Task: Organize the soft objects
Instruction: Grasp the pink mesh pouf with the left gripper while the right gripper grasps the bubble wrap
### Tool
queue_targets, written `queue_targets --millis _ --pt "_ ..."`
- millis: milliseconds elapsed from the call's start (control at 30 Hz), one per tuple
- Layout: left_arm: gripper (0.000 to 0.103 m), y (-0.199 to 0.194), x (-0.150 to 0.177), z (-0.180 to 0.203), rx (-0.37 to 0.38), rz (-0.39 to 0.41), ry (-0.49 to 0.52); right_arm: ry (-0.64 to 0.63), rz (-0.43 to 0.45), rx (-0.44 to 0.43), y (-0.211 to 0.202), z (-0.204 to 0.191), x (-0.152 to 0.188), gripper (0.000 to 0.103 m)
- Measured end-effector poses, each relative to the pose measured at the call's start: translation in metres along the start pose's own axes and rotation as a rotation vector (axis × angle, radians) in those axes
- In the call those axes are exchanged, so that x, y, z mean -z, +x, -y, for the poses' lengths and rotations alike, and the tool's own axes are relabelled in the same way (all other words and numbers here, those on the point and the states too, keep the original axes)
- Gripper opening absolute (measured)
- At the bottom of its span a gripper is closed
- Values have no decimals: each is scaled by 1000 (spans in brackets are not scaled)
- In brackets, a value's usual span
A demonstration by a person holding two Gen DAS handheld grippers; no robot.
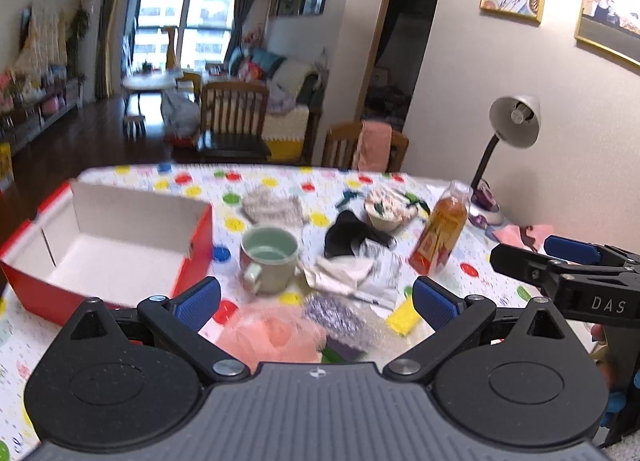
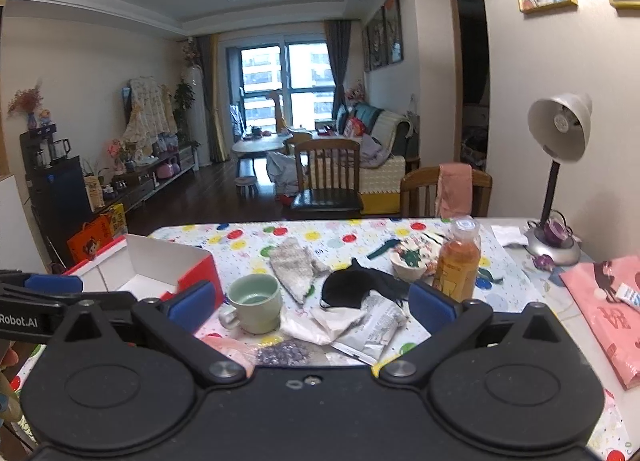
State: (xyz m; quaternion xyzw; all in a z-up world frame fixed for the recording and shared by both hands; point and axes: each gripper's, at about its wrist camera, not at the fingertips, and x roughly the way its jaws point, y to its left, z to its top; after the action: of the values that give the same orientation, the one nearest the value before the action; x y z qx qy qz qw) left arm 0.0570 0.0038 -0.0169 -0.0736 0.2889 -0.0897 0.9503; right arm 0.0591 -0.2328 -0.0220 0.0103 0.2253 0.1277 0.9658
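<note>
The blue-padded fingers (image 1: 198, 301) of the left gripper (image 1: 316, 303) are spread wide and nothing is held between them; the right gripper (image 2: 312, 307) is likewise held wide open and empty. The soft objects are heaped near the table's near edge: a pink cloth (image 1: 272, 335) lies directly below and ahead of the left gripper, touched on its right by a purple sparkly piece (image 1: 332, 315). Just beyond, a crumpled white cloth (image 1: 340, 275) and a black mask (image 1: 348, 237) are piled, and a grey knitted sock (image 2: 296, 267) is stretched with its long axis running toward the far edge. The pink cloth is judged nearer to the left gripper, whose side also faces the open red box (image 1: 116, 245) at the table's left edge. A green mug (image 1: 270, 259) is set between box and pile, and a juice bottle (image 1: 442, 233) stands to the right.
</note>
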Motion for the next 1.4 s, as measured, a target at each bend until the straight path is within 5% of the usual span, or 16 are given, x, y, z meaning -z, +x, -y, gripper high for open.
queue_targets --millis 367,733,1133,1400 --pt "103 64 4 -26 45 -217 -26 38 -172 74 43 30 30 100" --pt "103 118 37 -27 53 -352 157 -195 -352 -122 94 14 58 95" --pt "103 149 75 -21 -44 -342 334 -430 -418 -184 147 -19 105 74" --pt "103 171 83 -19 -85 -344 349 -416 -416 -201 164 -21 104 54"
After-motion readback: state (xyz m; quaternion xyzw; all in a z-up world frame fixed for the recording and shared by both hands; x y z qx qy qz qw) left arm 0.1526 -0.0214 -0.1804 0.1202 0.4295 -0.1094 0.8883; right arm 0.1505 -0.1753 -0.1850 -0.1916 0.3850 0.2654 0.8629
